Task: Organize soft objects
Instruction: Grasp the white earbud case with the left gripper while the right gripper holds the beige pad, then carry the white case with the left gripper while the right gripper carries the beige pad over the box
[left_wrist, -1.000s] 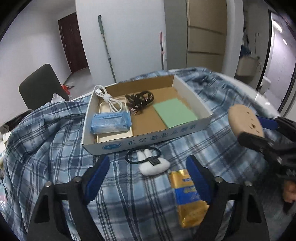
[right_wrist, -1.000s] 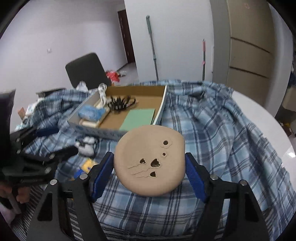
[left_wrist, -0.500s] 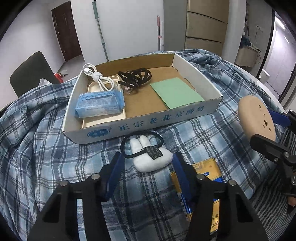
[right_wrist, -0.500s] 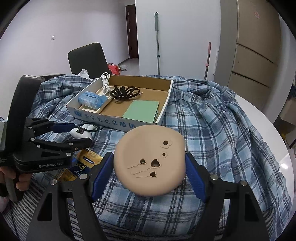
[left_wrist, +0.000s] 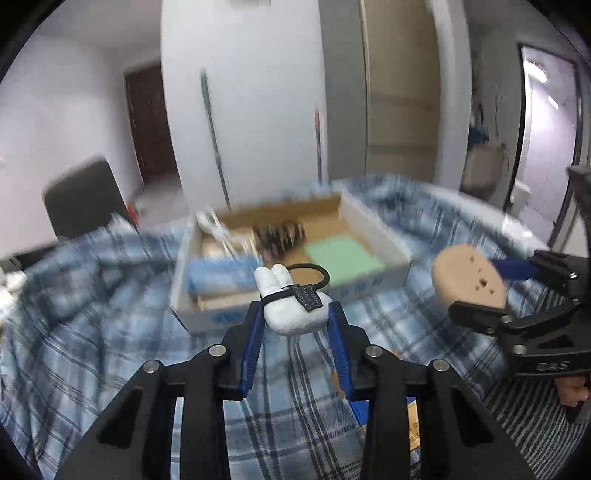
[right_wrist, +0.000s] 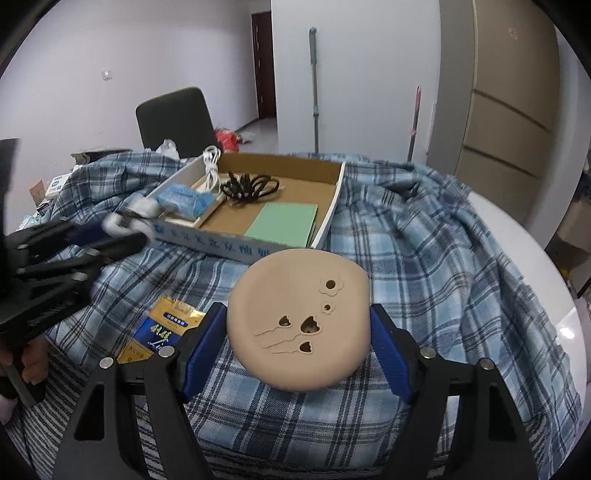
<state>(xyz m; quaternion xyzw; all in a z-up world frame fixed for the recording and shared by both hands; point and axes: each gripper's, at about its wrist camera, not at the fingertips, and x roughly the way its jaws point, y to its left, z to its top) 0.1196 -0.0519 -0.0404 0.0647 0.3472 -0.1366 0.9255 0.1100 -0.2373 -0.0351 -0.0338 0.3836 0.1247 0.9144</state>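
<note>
My left gripper (left_wrist: 295, 317) is shut on a white rabbit hair tie (left_wrist: 291, 306) with a black elastic loop, held up above the plaid cloth in front of the cardboard box (left_wrist: 376, 229). It shows blurred in the right wrist view (right_wrist: 127, 221). My right gripper (right_wrist: 297, 339) is shut on a round tan pad (right_wrist: 299, 325) with small cut-out shapes, held above the cloth to the right of the box (right_wrist: 332, 206). The tan pad also shows in the left wrist view (left_wrist: 467, 277).
The box holds a blue tissue pack (right_wrist: 184, 199), a white cable (right_wrist: 211, 166), black hair ties (right_wrist: 247, 188) and a green sheet (right_wrist: 282, 223). A yellow and blue packet (right_wrist: 159, 332) lies on the blue plaid cloth (right_wrist: 424, 240). A dark chair (right_wrist: 173, 122) stands behind.
My left gripper closed on the white rabbit hair tie and lifted it off the cloth toward the box. My right gripper still holds the tan pad in about the same place.
</note>
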